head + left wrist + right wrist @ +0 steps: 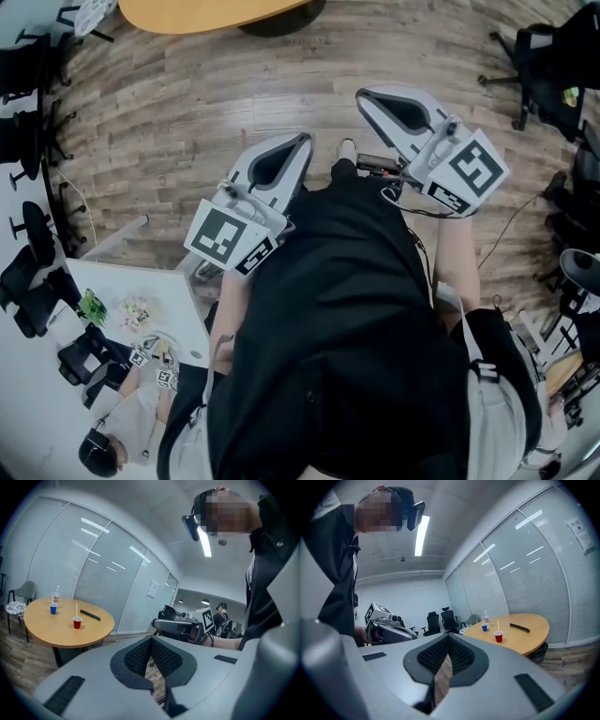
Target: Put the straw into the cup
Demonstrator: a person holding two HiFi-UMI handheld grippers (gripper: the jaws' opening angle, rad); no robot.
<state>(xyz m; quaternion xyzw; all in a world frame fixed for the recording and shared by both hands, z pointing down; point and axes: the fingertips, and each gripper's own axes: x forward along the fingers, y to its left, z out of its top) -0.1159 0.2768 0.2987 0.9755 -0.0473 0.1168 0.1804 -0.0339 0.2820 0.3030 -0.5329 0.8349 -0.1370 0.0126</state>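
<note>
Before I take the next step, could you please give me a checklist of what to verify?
1. red cup upright on table: ok.
2. straw in red cup: ok, already standing in it.
3. left gripper empty, jaws together: ok.
4. right gripper empty, jaws together: ok.
5. table within reach of either gripper: not ok, it stands far off.

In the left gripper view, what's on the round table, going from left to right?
Small blue plastic cup → small red plastic cup with a thin white straw standing in it → long flat black bar.
</note>
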